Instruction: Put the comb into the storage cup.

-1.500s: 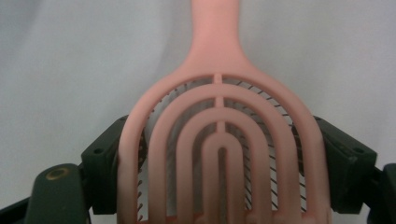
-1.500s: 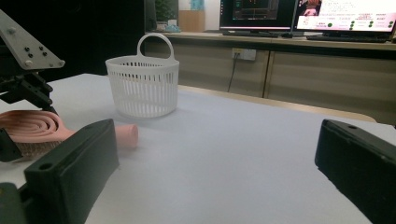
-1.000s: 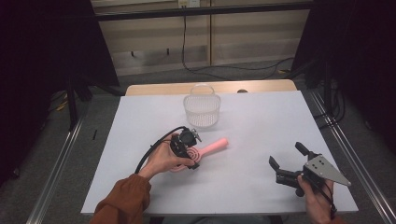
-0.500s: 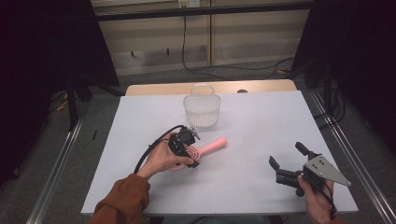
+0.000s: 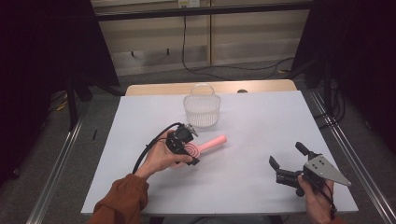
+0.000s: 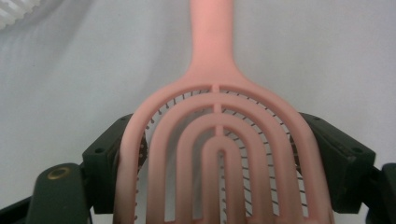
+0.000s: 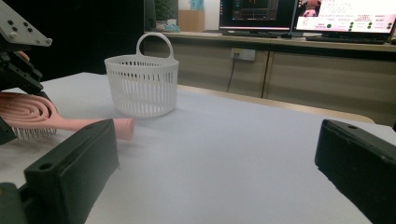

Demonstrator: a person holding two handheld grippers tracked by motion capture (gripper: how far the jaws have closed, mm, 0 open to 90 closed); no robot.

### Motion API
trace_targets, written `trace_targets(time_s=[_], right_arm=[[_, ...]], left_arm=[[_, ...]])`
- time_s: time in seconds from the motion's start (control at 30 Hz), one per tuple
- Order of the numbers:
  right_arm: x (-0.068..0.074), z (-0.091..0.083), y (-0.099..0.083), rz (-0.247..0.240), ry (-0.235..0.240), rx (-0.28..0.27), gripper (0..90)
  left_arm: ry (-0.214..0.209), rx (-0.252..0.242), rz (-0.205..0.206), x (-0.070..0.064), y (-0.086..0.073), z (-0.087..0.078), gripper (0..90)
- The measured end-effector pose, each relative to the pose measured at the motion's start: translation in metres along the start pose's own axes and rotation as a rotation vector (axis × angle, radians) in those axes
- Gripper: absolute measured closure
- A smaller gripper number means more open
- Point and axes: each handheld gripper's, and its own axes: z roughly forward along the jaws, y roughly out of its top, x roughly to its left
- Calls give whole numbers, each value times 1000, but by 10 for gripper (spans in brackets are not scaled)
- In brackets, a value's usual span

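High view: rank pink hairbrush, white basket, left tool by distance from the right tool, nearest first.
From the right tool, at the table's near right corner:
1. Pink hairbrush: mid-table, its handle tip pointing toward the right side.
2. Left tool: left of centre, clamped on the brush head, just beyond the handle.
3. White basket: far edge, centre, clearly farthest.
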Motion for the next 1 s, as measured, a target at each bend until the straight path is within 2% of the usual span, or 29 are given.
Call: trace_targets(time_s=[0.13, 0.23, 0.27, 0.4, 0.67, 0.8, 0.83, 1.0], right_arm=[[0, 0, 0, 0, 1, 2, 0], [0, 0, 0, 1, 0, 2, 0], [0, 0, 0, 5, -1, -2, 0], [-1, 0, 0, 14, -7, 1, 0], [1, -1, 1, 13, -4, -7, 0], [1, -2, 1, 12, -5, -11, 0], [1, -2, 2, 0, -5, -10, 0], [3, -1, 3, -5, -16, -6, 0]], left_arm=[[9, -13, 0, 1, -1, -4, 199], [1, -46, -4, 1, -1, -9, 200], [-7, -77, -14, 0, -2, -13, 199], [-16, -105, -5, 0, -2, -18, 199], [2, -167, 6, -3, -1, -23, 199], [7, -189, 0, -5, -2, -26, 199], [20, -206, -4, -6, -3, -29, 199], [13, -246, -11, -7, -5, -37, 199]])
